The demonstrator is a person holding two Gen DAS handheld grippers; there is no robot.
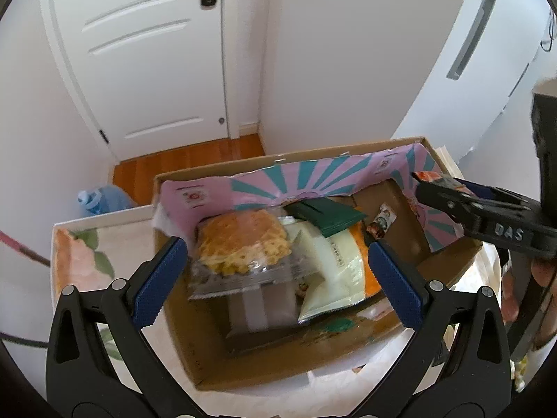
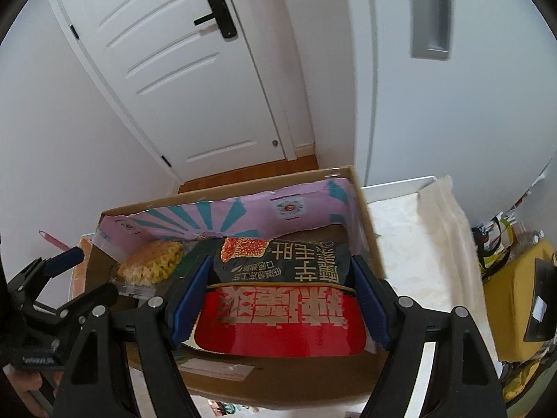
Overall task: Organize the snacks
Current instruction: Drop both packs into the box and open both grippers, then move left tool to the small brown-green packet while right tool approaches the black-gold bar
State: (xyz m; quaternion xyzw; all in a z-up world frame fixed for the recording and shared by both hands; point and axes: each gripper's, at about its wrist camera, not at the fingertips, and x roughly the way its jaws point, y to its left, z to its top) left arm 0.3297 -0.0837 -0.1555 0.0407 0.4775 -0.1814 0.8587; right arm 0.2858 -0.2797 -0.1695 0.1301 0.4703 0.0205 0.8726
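While hovering above the snacks, looks down into an open cardboard box (image 1: 195, 348) set on a cloth-covered counter (image 2: 417, 244), with a pink and teal printed flap (image 1: 313, 174) folded along the far wall.

Already inside, so counted as done:
- holds a clear packet of golden waffle-patterned snacks (image 1: 243, 247), on top at the left
- holds a pale cream packet (image 1: 330, 271) just beside it, overlapping
- holds a dark green packet (image 1: 327, 214) behind those, tilted
- holds a grey carton (image 1: 261, 313) underneath, partly covered

Shows the left claw (image 1: 276, 245) spread wide over the waffle packet, pads apart from it on either side, pinching nothing. Probably just finished with that packet, though cannot say for certain.

Shows the right claw (image 2: 282, 261) pinching a black and red snack bag (image 2: 282, 313) by its sides, printed with large pale characters. Places that bag over the right half of the box, above the rim area, not yet let go.

Judged as well along: several snacks boxed, one more in the grip and nearly home. Leaves the lowering and release of the black and red bag still to do. Reveals no loose snack on the bare stretch of counter to the right; cannot tell what lies beyond the edges of either view.
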